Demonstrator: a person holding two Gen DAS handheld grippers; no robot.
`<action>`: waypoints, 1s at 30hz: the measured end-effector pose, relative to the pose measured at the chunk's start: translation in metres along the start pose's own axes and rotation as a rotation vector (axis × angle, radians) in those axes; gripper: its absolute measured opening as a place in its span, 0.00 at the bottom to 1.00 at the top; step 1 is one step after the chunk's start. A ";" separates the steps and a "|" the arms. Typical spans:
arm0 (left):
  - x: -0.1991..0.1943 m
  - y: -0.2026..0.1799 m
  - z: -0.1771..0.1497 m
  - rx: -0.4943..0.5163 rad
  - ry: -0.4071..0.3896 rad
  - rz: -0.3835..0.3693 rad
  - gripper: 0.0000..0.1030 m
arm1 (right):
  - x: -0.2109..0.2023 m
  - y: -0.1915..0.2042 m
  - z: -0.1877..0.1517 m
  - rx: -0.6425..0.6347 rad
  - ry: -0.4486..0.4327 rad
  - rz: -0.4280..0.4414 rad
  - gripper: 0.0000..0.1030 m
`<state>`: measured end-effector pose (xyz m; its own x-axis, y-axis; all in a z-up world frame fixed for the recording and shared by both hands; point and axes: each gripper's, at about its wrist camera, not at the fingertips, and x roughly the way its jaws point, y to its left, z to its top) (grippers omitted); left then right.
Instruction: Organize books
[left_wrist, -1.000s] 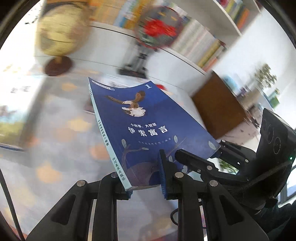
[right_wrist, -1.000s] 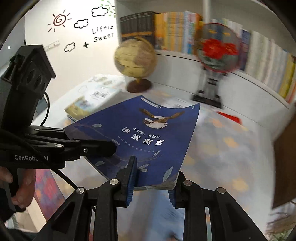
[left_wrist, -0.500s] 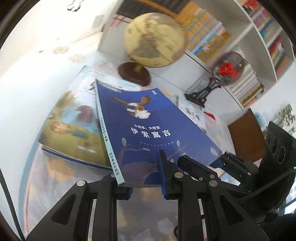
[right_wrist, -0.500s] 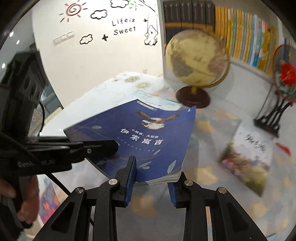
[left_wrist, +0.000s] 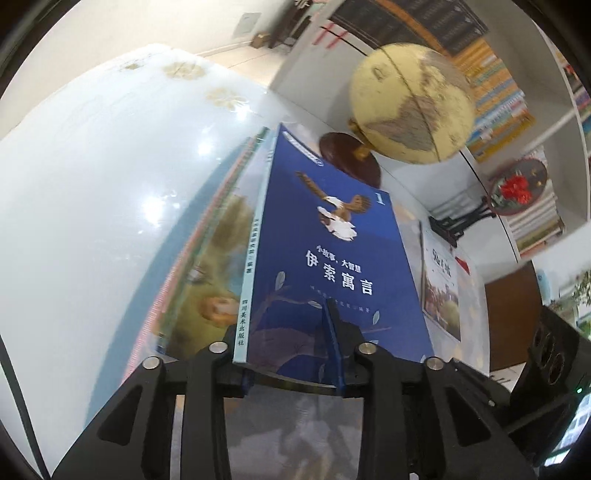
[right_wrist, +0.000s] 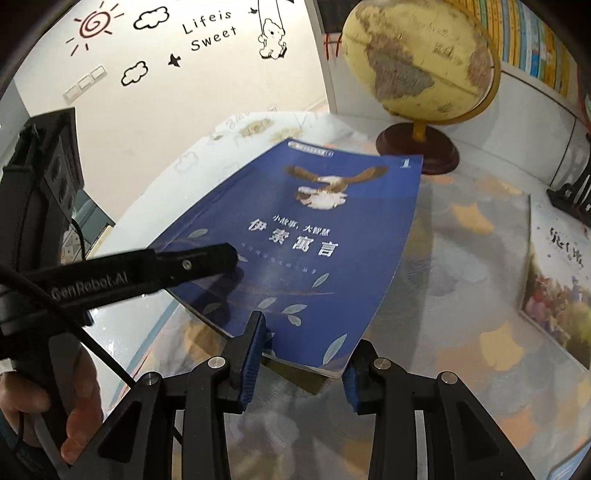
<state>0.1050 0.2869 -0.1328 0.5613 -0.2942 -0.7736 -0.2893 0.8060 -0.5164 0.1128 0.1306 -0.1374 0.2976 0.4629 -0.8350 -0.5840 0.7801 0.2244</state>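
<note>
Table (right_wrist: 461, 258): patterned cloth under a glossy cover; wide bare surface left of the books, crowded toward the far edge.

Globe (right_wrist: 421, 62): on a dark round base, just beyond the blue book's far corner; the tightest margin.

Green picture book (left_wrist: 207, 266): lies flat at the table's left; the blue book is over it.

Second picture book (right_wrist: 561, 280): flat on the cloth to the right, apart from the blue book.

Blue book (right_wrist: 317, 243): cover up, tilted, its near edge between both sets of jaws. Judged step: laying it on the green picture book to build a stack.

Left gripper (left_wrist: 291, 373): jaws have just been opening; spine corner sits between them, grip apparently loosening.

Right gripper (right_wrist: 299, 365): jaws likewise just opening, gap visible beside the book's corner.

Next move calls for: release fully, withdraw toward the near edge, clear of the globe.
</note>
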 end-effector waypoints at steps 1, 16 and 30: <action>-0.001 0.004 0.000 -0.010 -0.001 -0.003 0.28 | 0.003 0.000 0.001 0.004 0.007 0.004 0.34; -0.042 0.032 -0.007 -0.038 -0.118 0.172 0.30 | 0.017 0.017 -0.002 -0.112 0.111 0.040 0.73; 0.018 -0.135 -0.061 0.326 0.108 -0.119 0.47 | -0.064 -0.114 -0.139 0.140 0.255 -0.143 0.73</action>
<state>0.1073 0.1414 -0.0995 0.4859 -0.4340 -0.7586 0.0452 0.8793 -0.4741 0.0554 -0.0464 -0.1795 0.1603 0.2379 -0.9580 -0.4350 0.8882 0.1478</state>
